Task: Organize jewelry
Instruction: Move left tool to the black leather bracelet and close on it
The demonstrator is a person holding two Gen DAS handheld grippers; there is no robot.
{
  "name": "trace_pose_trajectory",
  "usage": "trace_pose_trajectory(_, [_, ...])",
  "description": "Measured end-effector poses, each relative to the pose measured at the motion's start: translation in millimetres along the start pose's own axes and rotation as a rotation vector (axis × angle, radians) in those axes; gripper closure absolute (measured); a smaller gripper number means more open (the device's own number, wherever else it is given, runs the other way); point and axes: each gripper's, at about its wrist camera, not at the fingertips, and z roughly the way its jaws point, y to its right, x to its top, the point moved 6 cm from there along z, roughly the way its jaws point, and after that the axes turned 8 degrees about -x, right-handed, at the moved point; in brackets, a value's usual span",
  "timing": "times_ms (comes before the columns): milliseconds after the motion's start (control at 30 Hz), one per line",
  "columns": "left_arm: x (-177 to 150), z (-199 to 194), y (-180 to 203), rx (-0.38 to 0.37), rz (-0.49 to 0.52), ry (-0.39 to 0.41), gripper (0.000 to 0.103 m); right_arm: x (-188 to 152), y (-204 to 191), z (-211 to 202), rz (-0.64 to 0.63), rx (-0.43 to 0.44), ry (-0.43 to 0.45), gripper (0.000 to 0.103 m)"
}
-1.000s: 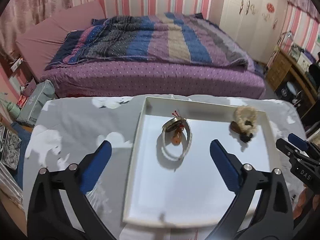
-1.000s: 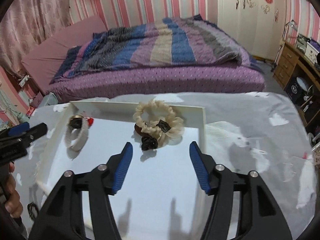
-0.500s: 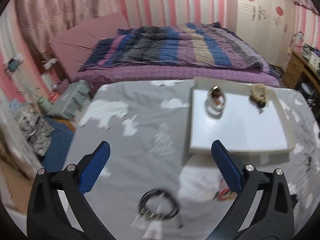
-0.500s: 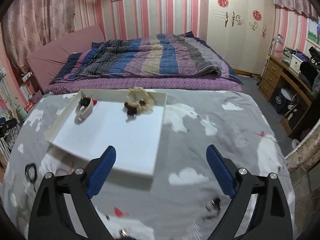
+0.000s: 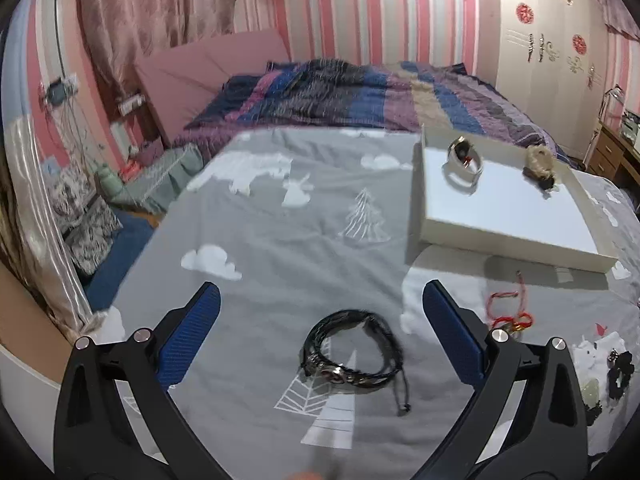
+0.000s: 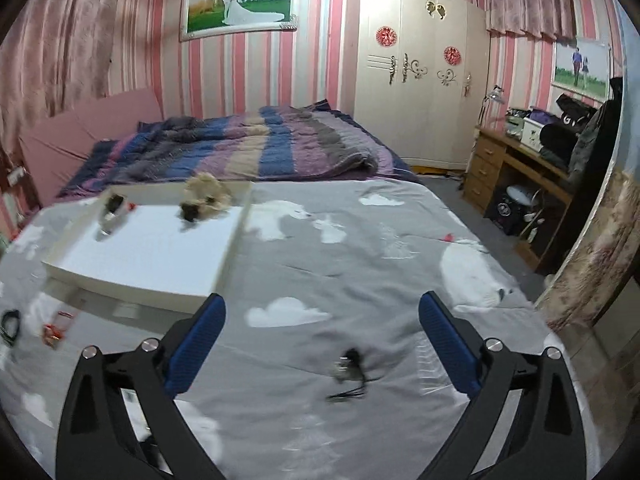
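Between the blue-padded fingers of our left gripper [image 5: 320,322], on the grey tablecloth printed with white clouds and trees [image 5: 280,232], lies a coiled black cord bracelet with a metal clasp [image 5: 352,350]. It sits just ahead of the fingertips and a little toward the right finger, touching neither pad. We hold this gripper spread wide with nothing in it.

To the right of that gripper, a thin red string bracelet with a small gold bead [image 5: 510,312] rests on the cloth, just in front of the shallow white rectangular tray [image 5: 500,236]. At the far end of the tray we see a white bangle standing on edge with a dark and red charm [image 5: 464,162], and well apart from it, at the far right corner, a cream fluffy hair tie with a dark piece [image 5: 540,164].

Our right gripper [image 6: 322,320] is likewise spread wide and holds nothing. A small dark trinket with thin black strands [image 6: 350,372], blurred by motion, lies on the cloth between its fingers, nearer the right one and clear of both. The same tray [image 6: 132,280] lies to the left of this gripper.

We cannot read any writing or brand on the jewellery, the tray or the grippers.
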Motion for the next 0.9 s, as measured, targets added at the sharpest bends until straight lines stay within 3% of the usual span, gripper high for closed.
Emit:
trace_pose_trajectory(233, [-7.2,9.5,-12.2,-0.033,-0.051,-0.033,0.003,-6.8,5.4,8.0,0.017,0.014,-0.014,0.006])
trace_pose_trajectory(467, [-15.3,13.7,-1.8,-0.056,-0.022,-0.073,0.003,-20.0,-17.1,11.6,0.035,0.128,-0.083,0.006])
trace_pose_trajectory(667, [-21.1,19.0,5.0,-0.046,0.009,-0.101,0.003,-30.6,-26.6,17.4,-0.007,0.105,-0.116,0.006])
trace_pose_trajectory(900, [-26.9,33.9,-2.2,-0.067,-0.033,-0.158,0.003,-34.3,-29.7,21.2,-0.003,0.11,-0.136,0.006])
